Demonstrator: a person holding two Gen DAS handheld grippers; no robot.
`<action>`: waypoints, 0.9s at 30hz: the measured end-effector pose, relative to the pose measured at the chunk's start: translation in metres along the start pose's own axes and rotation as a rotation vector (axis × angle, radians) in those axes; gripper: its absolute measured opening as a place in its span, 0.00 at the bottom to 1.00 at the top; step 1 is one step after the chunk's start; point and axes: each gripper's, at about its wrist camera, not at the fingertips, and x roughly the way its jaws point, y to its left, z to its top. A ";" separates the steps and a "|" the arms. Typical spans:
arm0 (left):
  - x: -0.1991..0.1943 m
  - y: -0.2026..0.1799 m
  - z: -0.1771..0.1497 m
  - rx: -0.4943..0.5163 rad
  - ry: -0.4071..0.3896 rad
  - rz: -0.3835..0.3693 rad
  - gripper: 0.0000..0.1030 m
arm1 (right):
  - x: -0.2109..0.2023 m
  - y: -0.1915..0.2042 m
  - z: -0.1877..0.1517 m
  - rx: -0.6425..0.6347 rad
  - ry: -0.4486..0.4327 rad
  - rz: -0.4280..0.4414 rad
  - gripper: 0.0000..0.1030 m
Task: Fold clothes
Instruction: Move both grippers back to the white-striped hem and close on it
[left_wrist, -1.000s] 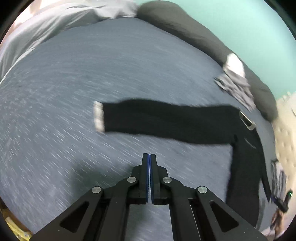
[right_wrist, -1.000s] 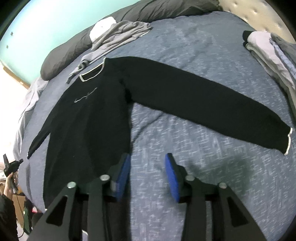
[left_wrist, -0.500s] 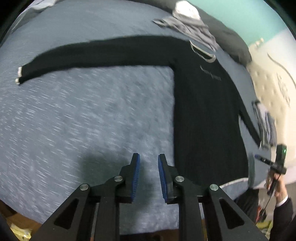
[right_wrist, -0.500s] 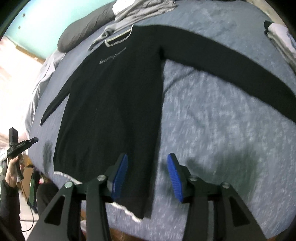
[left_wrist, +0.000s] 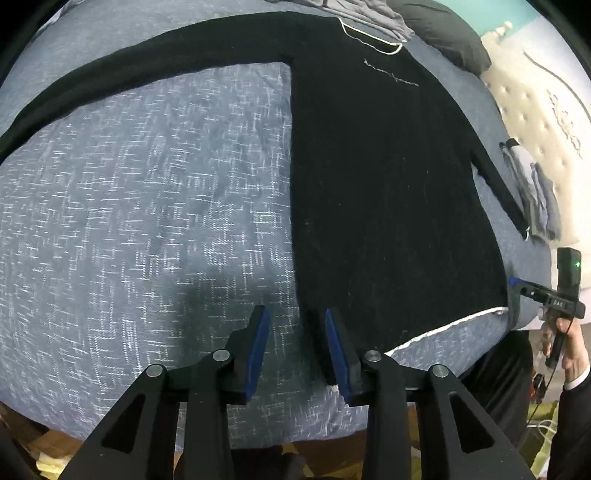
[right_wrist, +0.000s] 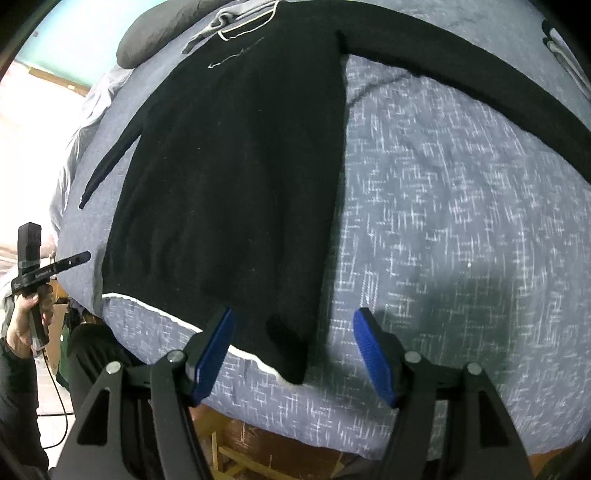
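A black long-sleeved sweater (left_wrist: 388, 177) lies flat, front up, on a blue-grey bedspread (left_wrist: 147, 206), sleeves spread, white-trimmed hem toward me. My left gripper (left_wrist: 297, 317) is open and empty, over the sweater's left bottom corner. In the right wrist view the same sweater (right_wrist: 236, 177) fills the middle. My right gripper (right_wrist: 293, 321) is wide open and empty, its jaws either side of the sweater's right bottom corner, just above the hem.
A grey garment (right_wrist: 236, 14) and a dark pillow (left_wrist: 443, 37) lie beyond the collar. Folded clothes (left_wrist: 535, 195) sit at the right by a tufted headboard (left_wrist: 535, 96). The bed's near edge (right_wrist: 295, 424) is close below both grippers.
Both grippers swung toward the sweater's hem and came down near the bed's front edge. The left gripper went from shut to open. The right gripper opened wider.
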 end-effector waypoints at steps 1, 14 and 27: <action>0.001 -0.001 -0.001 0.000 0.003 -0.001 0.34 | 0.000 0.000 -0.001 0.001 0.001 0.002 0.66; 0.025 -0.009 -0.008 0.018 0.054 -0.004 0.34 | 0.013 0.007 -0.006 -0.029 0.042 0.009 0.66; 0.040 -0.010 -0.016 0.036 0.092 -0.009 0.33 | 0.023 0.006 -0.007 -0.037 0.058 0.007 0.28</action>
